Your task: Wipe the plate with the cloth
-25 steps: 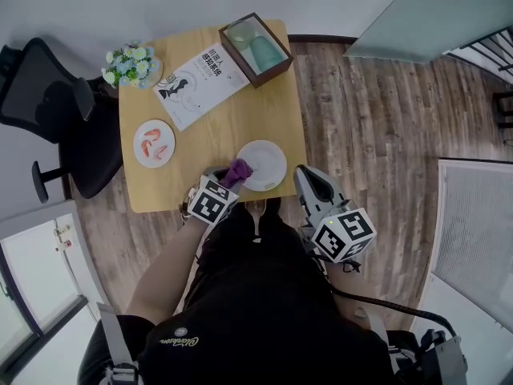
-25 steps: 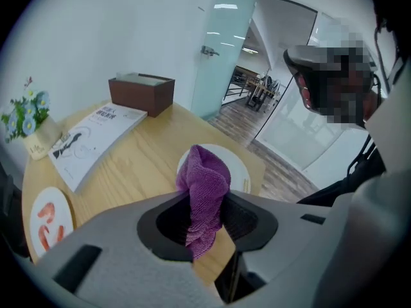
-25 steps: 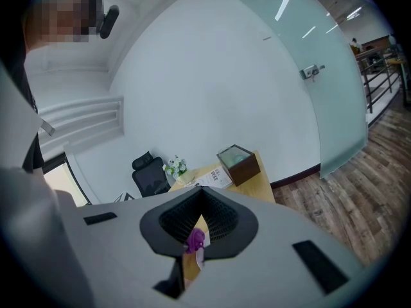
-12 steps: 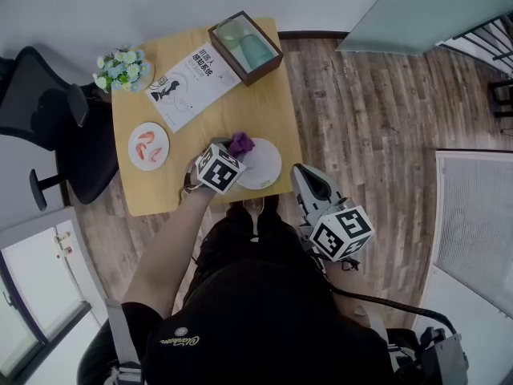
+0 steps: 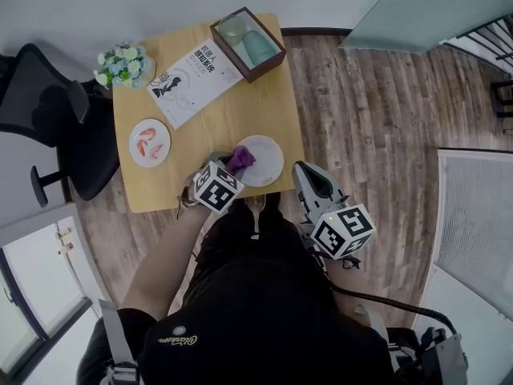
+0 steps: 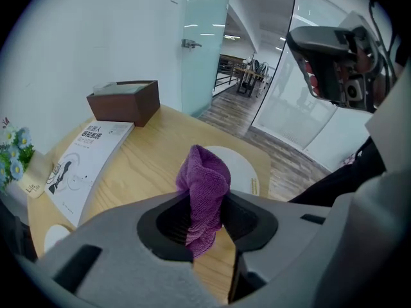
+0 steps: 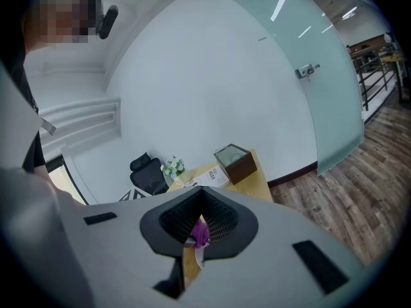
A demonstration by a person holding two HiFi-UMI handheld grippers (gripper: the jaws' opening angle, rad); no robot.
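Cloth (image 6: 204,191): purple microfibre, bunched into an upright wad. It is pinched at mid-length between the jaws of the left gripper (image 6: 204,222), with the top standing free above them. In the head view it overlaps the plate's left rim; contact cannot be told.

Plate (image 5: 267,161): plain white, round, flat on the wooden table (image 5: 232,115) near its front edge.

A fuzzy, matt purple cloth (image 6: 204,188) is seen against a smooth white plate (image 6: 243,167); the tabletop (image 6: 148,162) is shown in pale, satin-finished wood grain.
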